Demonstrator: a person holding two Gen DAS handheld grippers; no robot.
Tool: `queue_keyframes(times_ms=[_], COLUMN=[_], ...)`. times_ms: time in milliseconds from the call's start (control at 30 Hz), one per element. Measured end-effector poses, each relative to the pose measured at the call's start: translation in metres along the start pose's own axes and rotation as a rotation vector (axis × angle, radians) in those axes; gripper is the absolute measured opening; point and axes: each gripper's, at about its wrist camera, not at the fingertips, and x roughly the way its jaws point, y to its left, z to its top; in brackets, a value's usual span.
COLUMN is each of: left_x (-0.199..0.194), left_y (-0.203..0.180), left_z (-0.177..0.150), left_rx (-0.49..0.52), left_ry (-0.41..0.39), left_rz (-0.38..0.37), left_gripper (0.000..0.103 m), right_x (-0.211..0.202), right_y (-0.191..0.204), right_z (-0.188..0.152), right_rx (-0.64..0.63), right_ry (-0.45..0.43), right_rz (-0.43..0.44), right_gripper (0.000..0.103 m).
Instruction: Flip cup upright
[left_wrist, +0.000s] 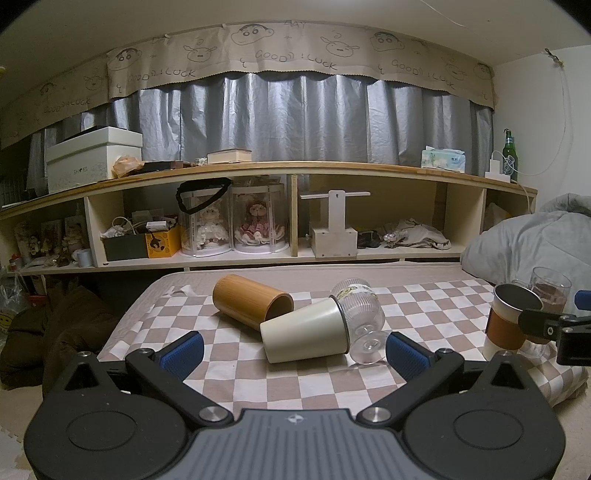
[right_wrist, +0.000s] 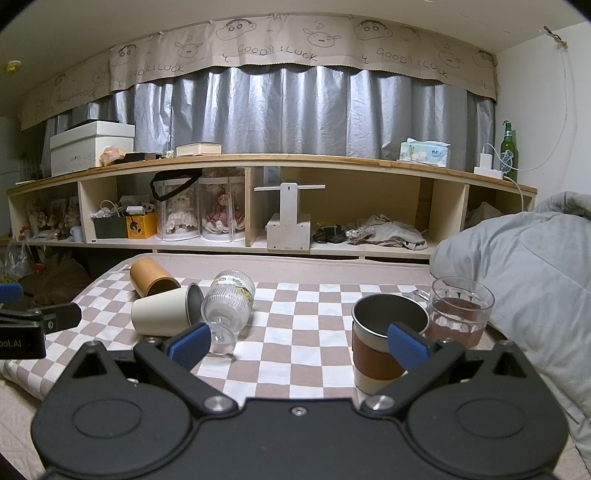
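While checkered cloth (right_wrist: 295, 332) covered bed, sleeved cup (right_wrist: 380, 347) stood upright at near right, glass mug (right_wrist: 460, 312) just behind it. Cream cup (left_wrist: 304, 330), ribbed glass (left_wrist: 360, 317), bamboo cup (left_wrist: 251, 301) lay on sides, touching, mid-cloth. Beyond: shelf unit (left_wrist: 295, 170), grey curtain (left_wrist: 295, 118). Left gripper (left_wrist: 293, 350) hovered low, level, jaws wide apart, empty, short of cream cup. Right gripper (right_wrist: 297, 345) wide apart, empty; right fingertip (right_wrist: 406, 349) overlapped sleeved cup, contact unclear.
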Motion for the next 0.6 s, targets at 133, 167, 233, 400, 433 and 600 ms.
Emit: queue_keyframes(times_ms=[133,167,233,400,433,600], left_x=[0.0001,0.0001,0.0004,0.0003,0.0001,0.0004], left_y=[-0.0001,-0.0001,-0.0001,-0.0001,-0.0001,-0.0004], left_z=[-0.0003,0.0,-0.0009,-0.0001,-0.0001,-0.0007], left_rx=[0.001,0.001,0.001,0.001,0.0,0.002], left_ry=[0.0,0.0,0.001,0.001,0.001,0.001], left_rz=[0.0,0.001,0.0,0.0,0.0,-0.001], left_gripper=[0.103,0.103,0.103,0.103,0.103,0.103], right_x=[0.0055,0.0063,0.0065,0.0072,0.0075,0.0072], right_y=[-0.0013,-0.0025,-0.0027,-0.0035,-0.004,-0.0036], right_z=[-0.0021,-0.0026,-0.0022,-0.0029,-0.0033,-0.0027], right_rx=[0.0,0.0,0.0,-0.001,-0.001,-0.001], right_ry=[0.001,0.001,0.001,0.001,0.0,0.003], right_rz=[0.0,0.0,0.0,-0.001,-0.001,-0.001], right_gripper=[0.103,0.103,0.103,0.103,0.103,0.103])
